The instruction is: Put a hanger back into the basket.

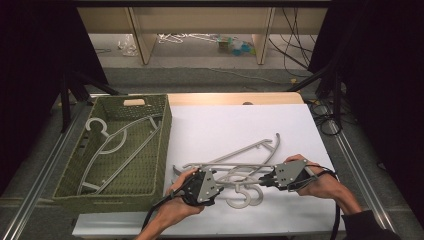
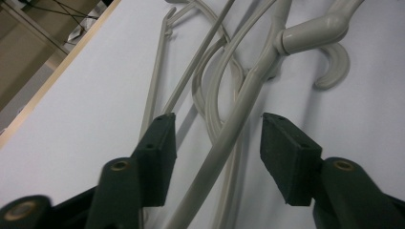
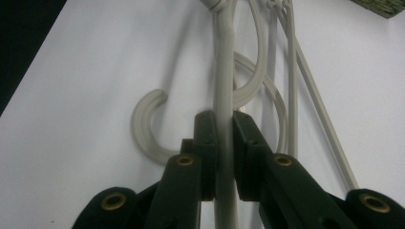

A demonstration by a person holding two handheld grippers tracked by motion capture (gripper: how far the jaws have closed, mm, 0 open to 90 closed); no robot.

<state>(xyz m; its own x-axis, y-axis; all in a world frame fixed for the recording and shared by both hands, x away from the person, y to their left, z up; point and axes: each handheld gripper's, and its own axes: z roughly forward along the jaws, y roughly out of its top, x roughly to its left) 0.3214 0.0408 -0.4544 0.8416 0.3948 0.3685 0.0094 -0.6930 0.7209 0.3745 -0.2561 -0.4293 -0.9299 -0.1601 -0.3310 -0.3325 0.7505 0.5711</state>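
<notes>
Right gripper clamped tight on a grey hanger's arm; left gripper spread wide, straddling another hanger arm without touching. Tangled hangers on the white tabletop, beside a green woven basket holding more. Beyond, wooden shelving.

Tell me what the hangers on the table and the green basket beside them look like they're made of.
The hangers look like moulded plastic, pale grey-beige with a smooth matte finish; their round, seamless arms and hooks suggest this. The green basket shows a tight woven texture, so probably wicker or woven plastic strands, matte olive; the pictures leave open which.
</notes>
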